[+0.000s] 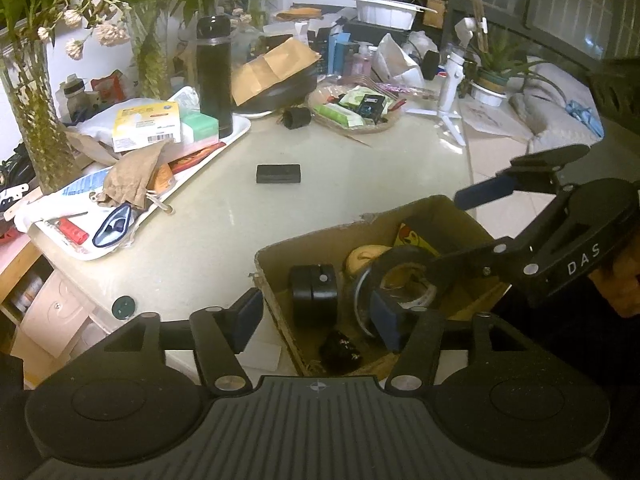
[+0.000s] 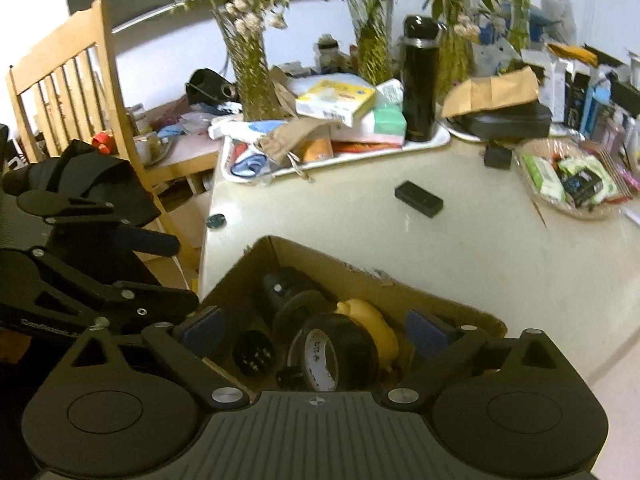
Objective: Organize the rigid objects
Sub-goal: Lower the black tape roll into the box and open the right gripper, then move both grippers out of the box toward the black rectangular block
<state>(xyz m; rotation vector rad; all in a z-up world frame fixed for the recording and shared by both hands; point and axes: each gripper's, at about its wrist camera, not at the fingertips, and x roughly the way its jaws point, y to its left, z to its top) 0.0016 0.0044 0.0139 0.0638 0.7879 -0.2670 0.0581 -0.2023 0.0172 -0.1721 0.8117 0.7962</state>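
A cardboard box [image 1: 304, 240] [image 2: 360, 270] sits at the table's near edge. It holds a black tape roll [image 2: 336, 354] [image 1: 400, 264], a yellow rounded object [image 2: 370, 318] [image 1: 362, 256], a black cylinder [image 1: 313, 294] [image 2: 284, 290] and other small dark items. My left gripper [image 1: 318, 316] is open, its jaws straddling the box's left wall. My right gripper [image 2: 316, 334] is open, its jaws wide either side of the tape roll without gripping it; it also shows in the left wrist view [image 1: 452, 256]. A small black rectangular box [image 1: 278, 173] [image 2: 419, 199] lies alone mid-table.
A white tray [image 1: 224, 144] [image 2: 432, 140] with packets, boxes and a tall black flask [image 1: 214, 76] [image 2: 420, 80] stands on the left. A woven basket [image 1: 360, 126] [image 2: 536, 196] of packets, vases of plants, a white tripod [image 1: 446, 92] and a wooden chair [image 2: 68, 92] surround the table.
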